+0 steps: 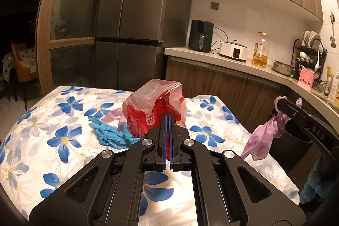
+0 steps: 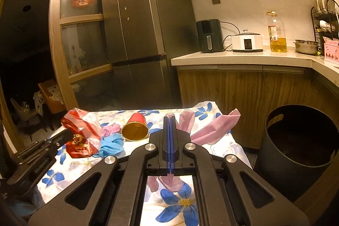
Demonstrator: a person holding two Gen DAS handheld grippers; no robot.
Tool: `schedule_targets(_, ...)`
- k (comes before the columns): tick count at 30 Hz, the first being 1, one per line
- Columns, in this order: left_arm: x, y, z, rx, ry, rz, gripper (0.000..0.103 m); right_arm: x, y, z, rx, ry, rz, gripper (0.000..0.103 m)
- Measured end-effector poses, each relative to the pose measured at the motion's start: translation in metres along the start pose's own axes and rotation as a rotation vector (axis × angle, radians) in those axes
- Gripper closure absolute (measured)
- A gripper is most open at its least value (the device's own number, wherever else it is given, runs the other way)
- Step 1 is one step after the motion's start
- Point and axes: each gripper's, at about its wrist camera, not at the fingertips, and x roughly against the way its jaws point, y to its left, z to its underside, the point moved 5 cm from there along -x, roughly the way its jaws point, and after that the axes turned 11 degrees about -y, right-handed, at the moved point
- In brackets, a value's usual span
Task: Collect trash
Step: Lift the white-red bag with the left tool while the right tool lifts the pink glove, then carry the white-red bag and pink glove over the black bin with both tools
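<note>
Both jaws are clamped, ours on the left gripper [image 1: 168, 120] pinching the red plastic bag [image 1: 154, 105] above the table [image 1: 31, 120], the right gripper [image 2: 169, 122] pinching a pink glove [image 2: 214, 128], so we swing that glove over the black bin [image 2: 296, 141] (beside the table) before opening.

The left hand-held gripper [image 1: 168, 118] covered the lower middle of the red and clear plastic bag [image 1: 152, 103], whose print was too small to read. In the right wrist view the right hand-held gripper [image 2: 169, 120] hid the middle of the pink glove [image 2: 214, 126], and the dark bin [image 2: 296, 154] was cut off low, its inside too dark to tell
</note>
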Motion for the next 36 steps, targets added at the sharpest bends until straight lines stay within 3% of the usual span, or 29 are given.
schedule_targets(20, -0.006, -0.038, -0.003, -0.053, 0.016, 0.034, 0.102, 0.027, -0.014, -0.020, 0.002, -0.046, 0.005, 0.102)
schedule_targets(36, -0.026, -0.107, -0.005, -0.106, 0.016, 0.137, 0.102, 0.041, -0.065, -0.037, -0.016, -0.085, 0.109, 0.102)
